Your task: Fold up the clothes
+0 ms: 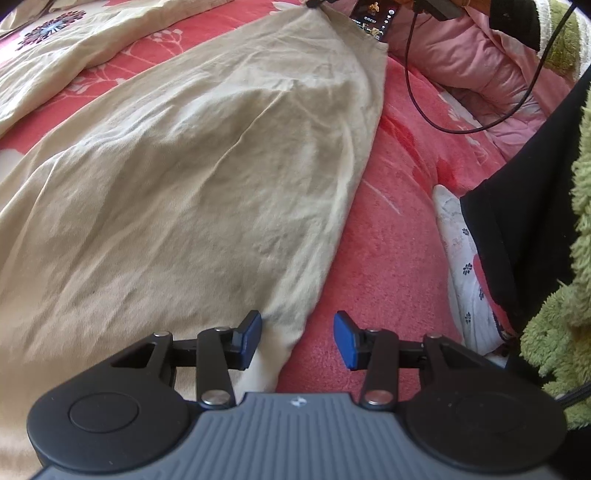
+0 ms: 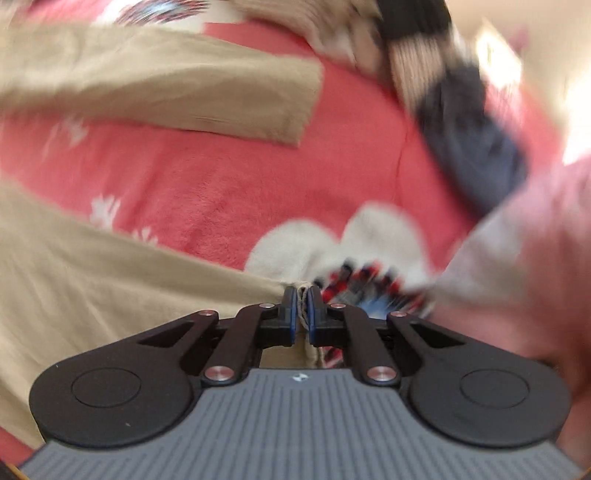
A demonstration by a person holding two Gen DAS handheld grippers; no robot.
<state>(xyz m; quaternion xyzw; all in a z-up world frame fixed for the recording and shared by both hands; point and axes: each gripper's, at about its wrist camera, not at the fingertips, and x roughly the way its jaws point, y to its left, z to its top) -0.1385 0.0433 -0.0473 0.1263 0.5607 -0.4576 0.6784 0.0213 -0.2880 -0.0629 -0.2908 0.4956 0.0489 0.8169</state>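
Your right gripper [image 2: 302,308] has its jaws pinched tight on a thin hem of the beige garment [image 2: 110,288], the fabric trailing off toward nine o'clock in that blurred view. Just past the fingertips, at about one o'clock, a red, dark and blue flower print [image 2: 369,286] sits on a white patch of the red blanket [image 2: 221,192]. Farther out, at eleven o'clock, a beige sleeve [image 2: 207,96] lies flat, and a dark checked cloth [image 2: 465,118] lies at one o'clock.

Your left gripper [image 1: 297,339] stands with its jaws spread, holding nothing; the garment's near corner lies between them, against the left pad [image 1: 253,326], and the cloth runs away toward twelve o'clock. A black cable [image 1: 417,99] loops on the blanket at one o'clock, near a phone [image 1: 373,18].

The risk, as I judge it: the right pinch catches only an edge, so a quick pull could slip it free. With the left jaws not clamped, that corner may drag and skew the fold. A wide sweep could also snag the cable.
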